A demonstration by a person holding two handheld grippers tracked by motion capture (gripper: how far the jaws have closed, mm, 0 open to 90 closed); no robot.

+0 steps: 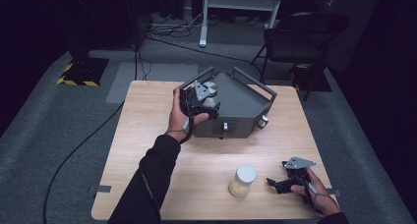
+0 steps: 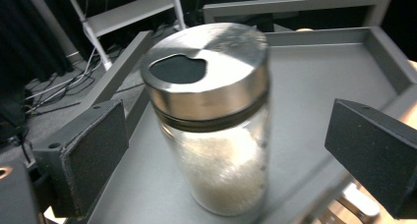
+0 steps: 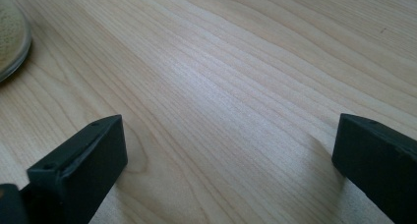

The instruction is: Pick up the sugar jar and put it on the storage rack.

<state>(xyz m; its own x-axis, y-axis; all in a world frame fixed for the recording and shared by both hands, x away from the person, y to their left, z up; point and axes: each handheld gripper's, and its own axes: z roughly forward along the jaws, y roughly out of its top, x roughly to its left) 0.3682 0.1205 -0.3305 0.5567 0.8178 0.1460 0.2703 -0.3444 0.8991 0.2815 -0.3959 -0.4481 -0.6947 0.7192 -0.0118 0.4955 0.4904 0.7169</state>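
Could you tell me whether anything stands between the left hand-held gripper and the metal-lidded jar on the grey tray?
Nothing visible does. The glass jar stands upright on the grey tray, directly between the open jaws of the left hand-held gripper, with clear gaps on both sides.

Background only: table, second jar, floor clutter.

Light wooden table [image 1: 147, 135] on grey carpet [image 1: 49, 135]. Jar with a white lid [image 1: 242, 180] and yellowish contents stands upright near the table's front edge, well apart from everything else on it. Black folding chair [image 1: 300, 40] behind the far right corner. White stand legs [image 1: 236, 8] at the back, cables [image 1: 167, 27] bundled on the floor beside them. Black base with yellow-black hazard tape [image 1: 81, 71] off the far left corner. One black cable [image 1: 83, 145] trails across the carpet at left.
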